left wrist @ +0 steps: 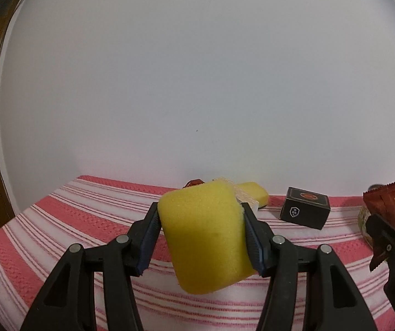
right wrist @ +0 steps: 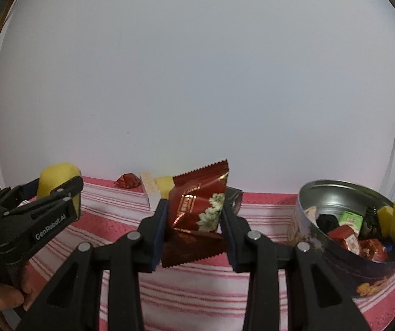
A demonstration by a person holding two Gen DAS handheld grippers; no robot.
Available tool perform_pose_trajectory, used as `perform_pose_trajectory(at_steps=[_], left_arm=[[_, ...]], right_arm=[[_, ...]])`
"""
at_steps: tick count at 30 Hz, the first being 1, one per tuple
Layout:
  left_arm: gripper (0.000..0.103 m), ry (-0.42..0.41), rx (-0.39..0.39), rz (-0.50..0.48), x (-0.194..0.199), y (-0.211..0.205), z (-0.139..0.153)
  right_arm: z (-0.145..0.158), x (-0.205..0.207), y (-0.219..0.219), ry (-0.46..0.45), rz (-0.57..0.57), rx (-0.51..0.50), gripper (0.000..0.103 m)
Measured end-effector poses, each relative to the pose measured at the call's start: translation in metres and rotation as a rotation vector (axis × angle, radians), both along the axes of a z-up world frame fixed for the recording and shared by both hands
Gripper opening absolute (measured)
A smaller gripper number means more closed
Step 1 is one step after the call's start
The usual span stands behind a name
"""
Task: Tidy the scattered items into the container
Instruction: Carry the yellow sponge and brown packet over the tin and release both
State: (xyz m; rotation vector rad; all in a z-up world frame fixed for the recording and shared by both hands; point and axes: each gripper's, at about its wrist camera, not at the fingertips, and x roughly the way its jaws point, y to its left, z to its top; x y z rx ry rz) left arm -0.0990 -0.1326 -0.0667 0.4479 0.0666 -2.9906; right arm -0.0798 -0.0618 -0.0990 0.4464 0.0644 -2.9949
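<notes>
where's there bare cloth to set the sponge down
Bare striped cloth lies in front of the black box and left of the tin. The far edge by the wall is crowded, and the tin is nearly full.

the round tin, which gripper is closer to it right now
Right. The right gripper, shut on the red snack packet, is just left of the round tin. The left gripper, holding the yellow sponge, is farther left, beyond the right one.
</notes>
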Motion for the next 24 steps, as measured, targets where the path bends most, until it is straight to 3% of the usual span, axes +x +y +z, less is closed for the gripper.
perform_pose_trajectory(at_steps=[24], left_arm=[[0.058, 0.024, -0.018, -0.092, 0.05, 0.052, 0.002]], right_arm=[[0.007, 0.066, 0.044, 0.02, -0.021, 0.071, 0.037]])
